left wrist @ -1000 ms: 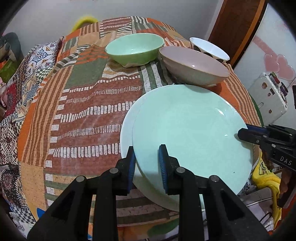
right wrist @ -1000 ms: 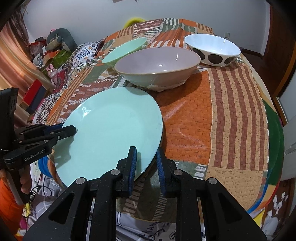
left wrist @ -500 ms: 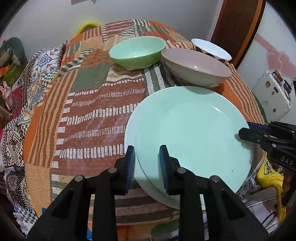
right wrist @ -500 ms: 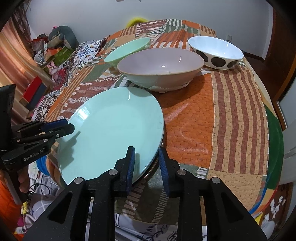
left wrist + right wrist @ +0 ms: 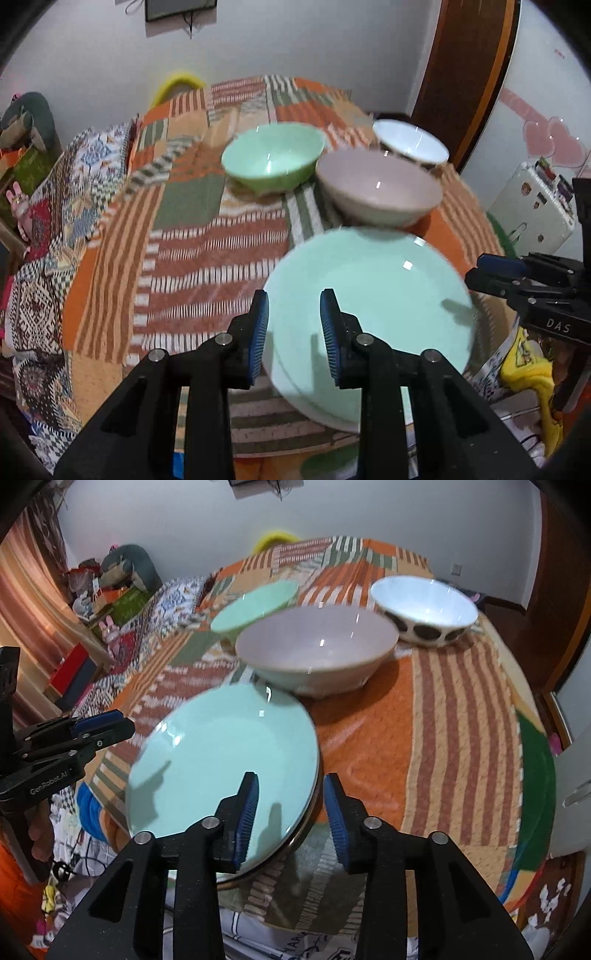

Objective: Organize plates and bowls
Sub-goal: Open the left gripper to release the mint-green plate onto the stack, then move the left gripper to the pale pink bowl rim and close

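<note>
our left gripper (image 5: 294,322) hangs above the near edge of the table (image 5: 207,258), its blue-padded fingers (image 5: 258,325) spread wide with nothing between them; the pale green plate (image 5: 369,295) lies below, its left rim showing through the gap. our right gripper (image 5: 290,812) hovers over the same plate (image 5: 225,760) from the other side, fingers (image 5: 248,808) equally wide and gripping nothing, the plate's right rim passing under the gap. each tool shows in the other's view: the right one (image 5: 476,277) at the plate's right edge, the left one (image 5: 122,727) off its left edge, neither touching it. the plate sits flat at the table's near edge on the patchwork cloth (image 5: 443,720), with a second rim visible beneath it, so it tops a stack. just behind it stands the pinkish bowl (image 5: 317,653), nearly touching the plate's far rim. the green bowl (image 5: 273,162) stands further back toward the table's middle, and the white dotted bowl (image 5: 424,609) stands by the far right edge. both views are somewhat blurred.
</note>
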Motion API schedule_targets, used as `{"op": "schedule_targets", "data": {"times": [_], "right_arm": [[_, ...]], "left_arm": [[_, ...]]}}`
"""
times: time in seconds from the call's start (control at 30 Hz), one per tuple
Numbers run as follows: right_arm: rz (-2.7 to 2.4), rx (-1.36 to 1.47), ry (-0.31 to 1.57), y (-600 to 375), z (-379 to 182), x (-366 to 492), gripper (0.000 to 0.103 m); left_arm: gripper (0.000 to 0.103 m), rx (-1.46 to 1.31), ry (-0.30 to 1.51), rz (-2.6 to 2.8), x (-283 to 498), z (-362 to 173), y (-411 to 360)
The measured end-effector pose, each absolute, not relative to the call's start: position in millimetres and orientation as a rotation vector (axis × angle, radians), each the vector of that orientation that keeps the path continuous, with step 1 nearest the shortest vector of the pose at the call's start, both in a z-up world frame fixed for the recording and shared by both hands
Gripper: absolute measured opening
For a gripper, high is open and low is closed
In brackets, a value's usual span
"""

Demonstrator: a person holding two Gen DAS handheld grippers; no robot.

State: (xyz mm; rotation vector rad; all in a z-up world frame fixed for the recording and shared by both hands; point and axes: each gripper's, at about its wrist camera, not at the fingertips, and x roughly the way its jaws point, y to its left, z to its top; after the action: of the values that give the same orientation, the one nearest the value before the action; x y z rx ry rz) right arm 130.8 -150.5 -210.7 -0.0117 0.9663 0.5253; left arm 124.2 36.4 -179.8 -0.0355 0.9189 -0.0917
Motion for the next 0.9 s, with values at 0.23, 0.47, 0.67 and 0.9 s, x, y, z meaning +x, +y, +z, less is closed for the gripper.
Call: {"op": "schedule_targets", "data": {"times": [0.23, 0.47, 0.67, 0.9], "right_arm": [[0.500, 0.020, 0.873, -161.6, -185.3, 137.6, 0.038], [0.464, 0.033, 0.796, -168.8, -169.2, 150.9, 0.047], [0.444, 0.062, 0.786, -177.7, -169.7, 169.8, 0.047], [0.421, 0.089, 0.802, -181.9, -180.1, 193.6, 0.047]], "left_arm": [[0.047, -0.047, 0.823, -0.099, 142.2, -149.1, 29.4], [0.056, -0.034, 0.792, -0.095, 171.5, -140.8, 19.4], [0.057, -0.055, 0.833, -0.101, 207.3, -154.2, 15.6], [0.057, -0.078, 0.893, -0.096, 245.8, -179.9, 14.9]]}}
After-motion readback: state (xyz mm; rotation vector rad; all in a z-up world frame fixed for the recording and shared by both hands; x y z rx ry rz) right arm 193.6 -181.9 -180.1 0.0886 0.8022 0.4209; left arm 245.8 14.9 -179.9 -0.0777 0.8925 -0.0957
